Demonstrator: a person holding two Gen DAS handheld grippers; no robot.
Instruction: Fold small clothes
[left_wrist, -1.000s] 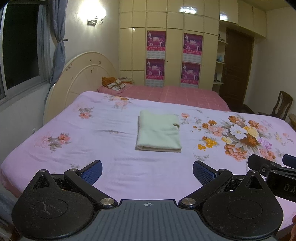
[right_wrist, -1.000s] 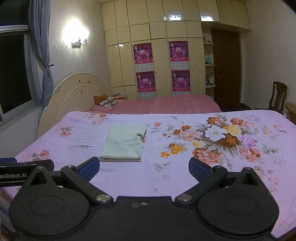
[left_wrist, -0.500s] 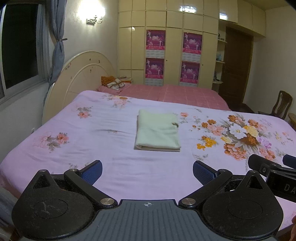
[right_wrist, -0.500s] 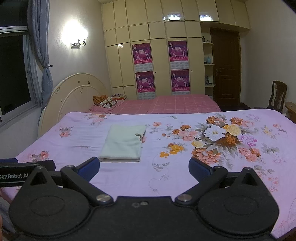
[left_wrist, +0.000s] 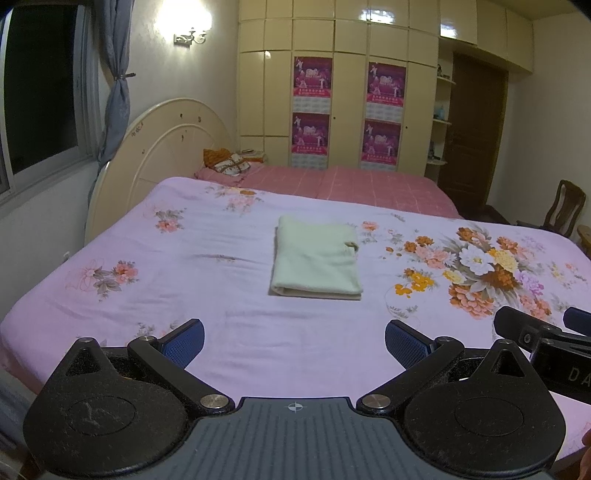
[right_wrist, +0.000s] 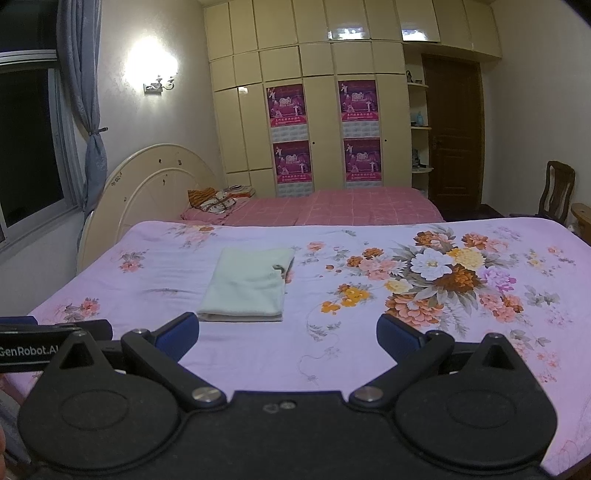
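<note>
A pale green garment lies folded into a neat rectangle on the pink floral bedsheet, with a small dark spot at its right edge. The right wrist view shows the same folded garment to the left of centre. My left gripper hovers open over the near edge of the bed, well short of the garment, nothing between its blue pads. My right gripper is open too, just in front of the garment and holding nothing. Each gripper's body shows at the edge of the other's view.
Large flower prints cover the sheet's right half. A cream headboard stands at the left, with a second pink checked bed and pillows behind. Cupboards with posters line the far wall; a wooden chair is at the right.
Both grippers have drifted back slightly, so the view has shifted a little. The garment lies as before and both grippers stay open.
</note>
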